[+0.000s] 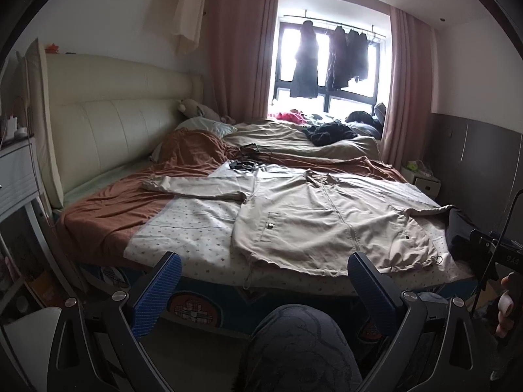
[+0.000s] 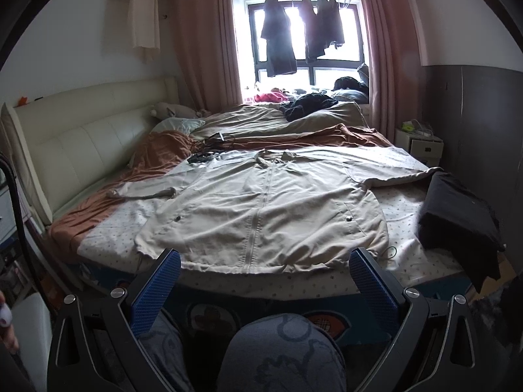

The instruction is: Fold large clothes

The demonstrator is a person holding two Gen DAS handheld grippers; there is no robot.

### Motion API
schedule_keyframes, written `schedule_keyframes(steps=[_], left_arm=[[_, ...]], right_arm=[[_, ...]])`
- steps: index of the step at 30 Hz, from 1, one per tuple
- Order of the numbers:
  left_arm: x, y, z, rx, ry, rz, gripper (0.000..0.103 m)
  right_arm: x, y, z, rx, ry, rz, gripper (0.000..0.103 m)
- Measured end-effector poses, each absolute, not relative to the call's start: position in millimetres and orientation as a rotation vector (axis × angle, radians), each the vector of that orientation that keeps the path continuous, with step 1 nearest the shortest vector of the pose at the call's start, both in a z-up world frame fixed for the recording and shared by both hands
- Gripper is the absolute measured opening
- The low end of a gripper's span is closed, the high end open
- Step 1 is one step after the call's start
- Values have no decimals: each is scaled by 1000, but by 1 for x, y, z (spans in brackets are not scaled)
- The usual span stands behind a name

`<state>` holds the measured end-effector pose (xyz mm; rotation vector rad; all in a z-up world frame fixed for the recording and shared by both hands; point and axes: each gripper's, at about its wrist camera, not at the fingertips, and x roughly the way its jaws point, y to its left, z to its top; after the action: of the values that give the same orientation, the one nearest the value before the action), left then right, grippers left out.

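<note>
Ahead, beige jacket (image 2: 261, 209) flat on bed (image 2: 421, 254); soft, light; best pinched at sleeve (image 2: 143, 192); left tongs (image 1: 263, 289) and right tongs (image 2: 264, 285) spread, empty.

The jacket (image 2: 261, 209)'s right sleeve end disappears behind the folded black garment (image 2: 457, 215). Small dark items (image 1: 243, 164) beside its collar are too small to identify. The window's glare hides everything outside.

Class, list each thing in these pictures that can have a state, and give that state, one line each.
Jacket: spread flat, zipped, unfolded.
Black garment: folded, on the bed's right edge.
Curtains: drawn open.
Left gripper: open, empty.
Right gripper: open, empty.
Brown blanket: rumpled.
</note>
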<state>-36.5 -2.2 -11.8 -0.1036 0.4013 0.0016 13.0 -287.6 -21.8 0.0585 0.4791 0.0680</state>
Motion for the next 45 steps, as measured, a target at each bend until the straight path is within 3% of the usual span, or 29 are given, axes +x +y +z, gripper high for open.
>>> schedule_keyframes(steps=[45], left_arm=[[-43,4,-8,-114,392,-32,102]], right_arm=[[6,-287,-29,44,482,29,103]])
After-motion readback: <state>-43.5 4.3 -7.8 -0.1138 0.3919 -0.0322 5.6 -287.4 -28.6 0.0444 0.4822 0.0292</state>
